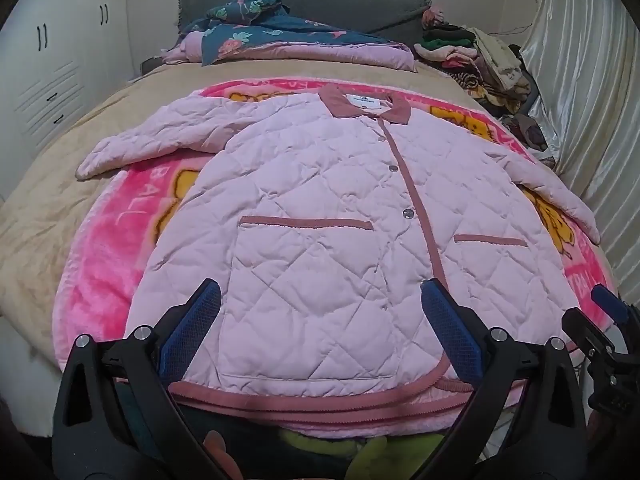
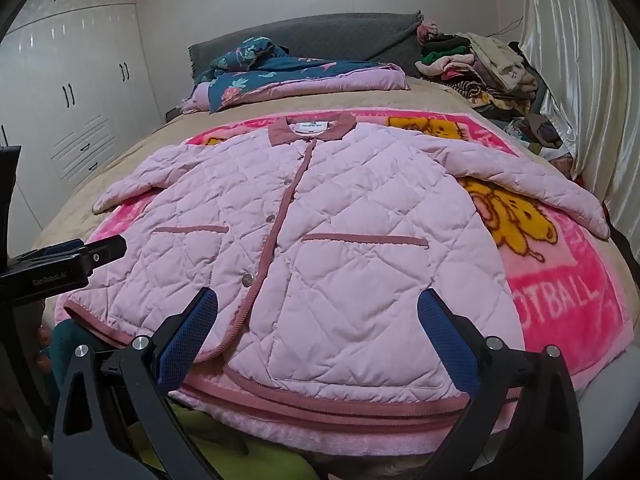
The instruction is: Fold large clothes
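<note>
A pale pink quilted jacket (image 1: 320, 208) with a dusty-rose collar, trim and two pockets lies flat, front up, sleeves spread, on a bright pink cartoon blanket (image 1: 116, 248). It also shows in the right wrist view (image 2: 340, 240). My left gripper (image 1: 320, 320) is open and empty, its blue-padded fingers (image 1: 192, 328) above the left half of the hem. My right gripper (image 2: 318, 320) is open and empty above the right half of the hem. Its tip (image 1: 608, 308) shows at the right edge of the left wrist view.
The blanket (image 2: 560, 300) lies on a beige bed cover (image 1: 36, 216). A folded blue floral quilt (image 1: 272, 36) sits at the headboard. A pile of clothes (image 1: 480, 60) fills the back right corner. White wardrobes (image 2: 80, 92) stand left, a curtain (image 2: 580, 60) right.
</note>
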### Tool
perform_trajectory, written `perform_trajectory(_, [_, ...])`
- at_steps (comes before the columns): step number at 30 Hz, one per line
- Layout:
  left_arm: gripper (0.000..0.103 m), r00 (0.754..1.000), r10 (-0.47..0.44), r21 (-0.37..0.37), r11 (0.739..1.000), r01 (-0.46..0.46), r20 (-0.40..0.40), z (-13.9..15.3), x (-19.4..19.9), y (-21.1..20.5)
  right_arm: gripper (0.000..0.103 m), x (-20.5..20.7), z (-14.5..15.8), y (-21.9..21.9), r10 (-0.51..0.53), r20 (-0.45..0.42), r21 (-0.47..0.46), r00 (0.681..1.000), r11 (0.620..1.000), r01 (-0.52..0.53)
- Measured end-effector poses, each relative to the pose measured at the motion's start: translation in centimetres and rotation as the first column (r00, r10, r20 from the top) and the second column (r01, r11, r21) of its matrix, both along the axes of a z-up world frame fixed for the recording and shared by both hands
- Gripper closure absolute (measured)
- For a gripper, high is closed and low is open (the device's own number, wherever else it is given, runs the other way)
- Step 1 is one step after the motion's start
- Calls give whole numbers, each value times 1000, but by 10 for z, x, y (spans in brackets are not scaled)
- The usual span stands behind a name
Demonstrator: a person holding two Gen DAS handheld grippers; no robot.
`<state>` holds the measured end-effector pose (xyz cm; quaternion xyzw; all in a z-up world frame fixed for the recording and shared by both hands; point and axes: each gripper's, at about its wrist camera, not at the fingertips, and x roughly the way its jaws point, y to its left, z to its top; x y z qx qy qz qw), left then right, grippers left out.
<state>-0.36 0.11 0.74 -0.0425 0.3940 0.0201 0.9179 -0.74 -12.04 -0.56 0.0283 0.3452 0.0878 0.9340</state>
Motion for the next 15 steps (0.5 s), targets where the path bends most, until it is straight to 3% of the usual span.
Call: perform_trajectory(15, [9,1000,1,6,1000,-1,9,2,-2,1,4,0,-3,1,4,-7,2,1000,1000,-4])
